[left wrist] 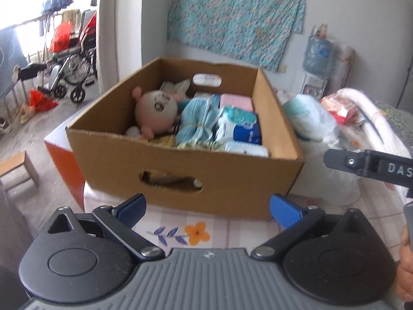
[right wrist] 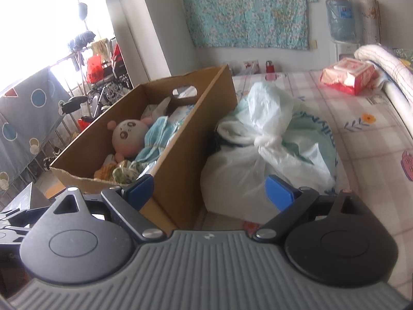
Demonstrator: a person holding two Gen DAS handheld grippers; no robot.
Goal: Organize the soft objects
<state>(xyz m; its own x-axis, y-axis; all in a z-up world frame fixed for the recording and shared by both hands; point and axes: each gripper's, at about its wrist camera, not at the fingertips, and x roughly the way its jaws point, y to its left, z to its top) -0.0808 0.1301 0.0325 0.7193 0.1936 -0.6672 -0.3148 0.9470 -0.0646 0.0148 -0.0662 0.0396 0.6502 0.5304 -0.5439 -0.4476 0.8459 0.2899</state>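
Hovering wide open and empty: left gripper (left wrist: 207, 208), right gripper (right wrist: 210, 190). Sitting at 12 o'clock, brown cardboard box (left wrist: 180, 160) holding pink round-headed plush doll (left wrist: 155, 111); lying at 3 o'clock of it, knotted white plastic bag (right wrist: 260, 155).

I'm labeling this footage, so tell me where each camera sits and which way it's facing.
Left wrist: on the open left gripper, facing the cardboard box head-on; the right gripper's finger pokes in.
Right wrist: on the open right gripper, facing the white plastic bag beside the box.
Shared: box, plush doll, bag, floral wall cloth.
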